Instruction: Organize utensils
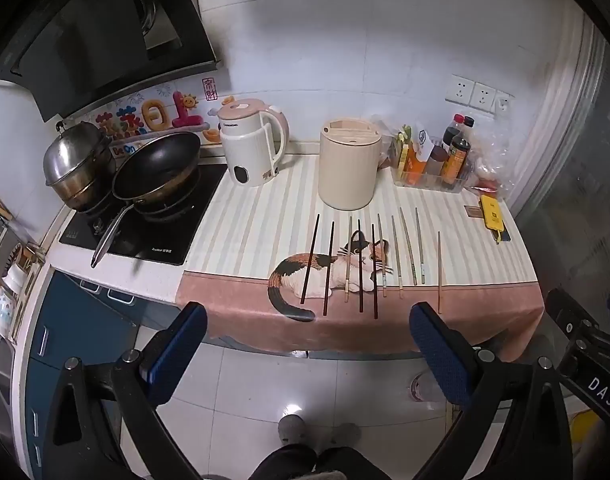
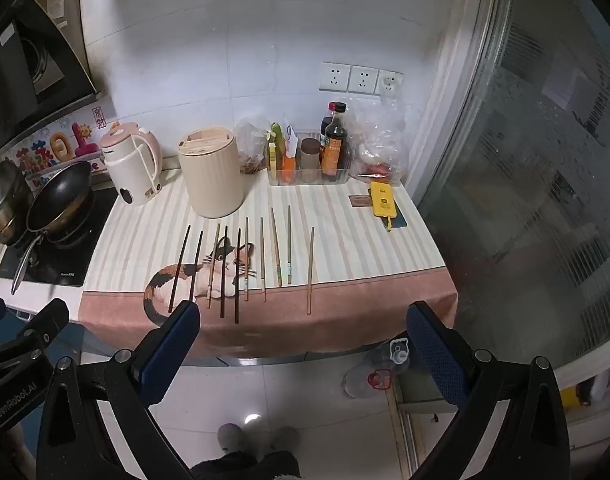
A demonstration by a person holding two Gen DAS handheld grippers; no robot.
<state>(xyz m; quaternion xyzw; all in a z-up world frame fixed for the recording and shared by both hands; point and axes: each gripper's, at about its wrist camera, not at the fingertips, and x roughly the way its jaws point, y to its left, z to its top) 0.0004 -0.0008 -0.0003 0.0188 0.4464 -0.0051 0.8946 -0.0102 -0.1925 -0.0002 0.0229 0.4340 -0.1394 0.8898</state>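
Observation:
Several chopsticks lie side by side on the cat-print cloth (image 1: 233, 220) (image 2: 145, 224): dark brown ones (image 1: 360, 266) (image 2: 224, 272) at the left, pale wooden and greenish ones (image 1: 408, 246) (image 2: 276, 246) to the right, one single pale stick (image 1: 439, 272) (image 2: 309, 270) apart at the far right. A cream cylindrical utensil holder (image 1: 349, 164) (image 2: 213, 174) stands behind them. My left gripper (image 1: 307, 322) is open and empty, held in front of the counter edge. My right gripper (image 2: 303, 320) is open and empty, also short of the counter.
A white kettle (image 1: 253, 144) (image 2: 131, 164), a black pan (image 1: 157, 168) (image 2: 59, 196) and a steel pot (image 1: 75, 160) stand left on the stove. A clear tray of sauce bottles (image 1: 433, 160) (image 2: 309, 156) and a yellow phone (image 1: 491, 210) (image 2: 381, 198) lie at the back right. A glass door (image 2: 545, 160) is right.

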